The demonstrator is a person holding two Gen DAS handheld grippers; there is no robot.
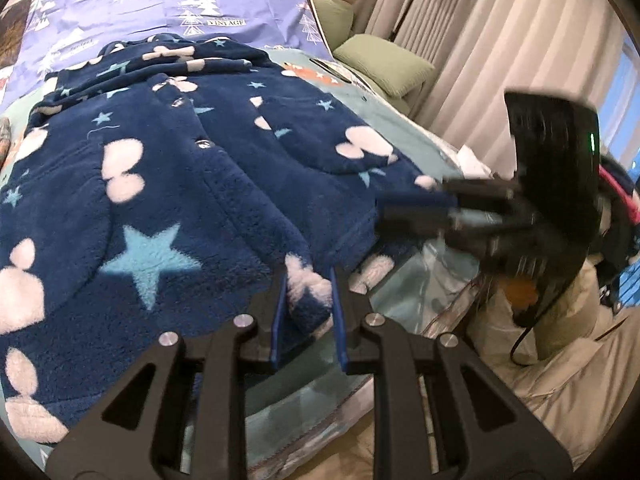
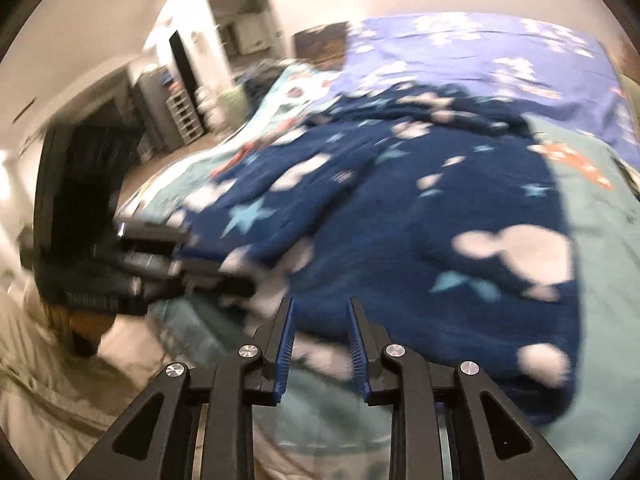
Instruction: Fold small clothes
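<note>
Left gripper [image 1: 306, 280] pinches fleece garment [image 1: 180, 184] beside green pillows [image 1: 384, 64].

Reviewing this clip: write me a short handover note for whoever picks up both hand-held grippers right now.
Left hand-held gripper: shut on the near hem of the navy fleece garment.
Right hand-held gripper: at the same hem further along; the view is blurred, so its grip is unclear.
Garment: spread flat on the teal bedsheet, a purple duvet beyond it.
Done: garment laid out, hem picked up on the left.
Left: probably confirm the right grip, then make the folds; none is visible yet.
</note>
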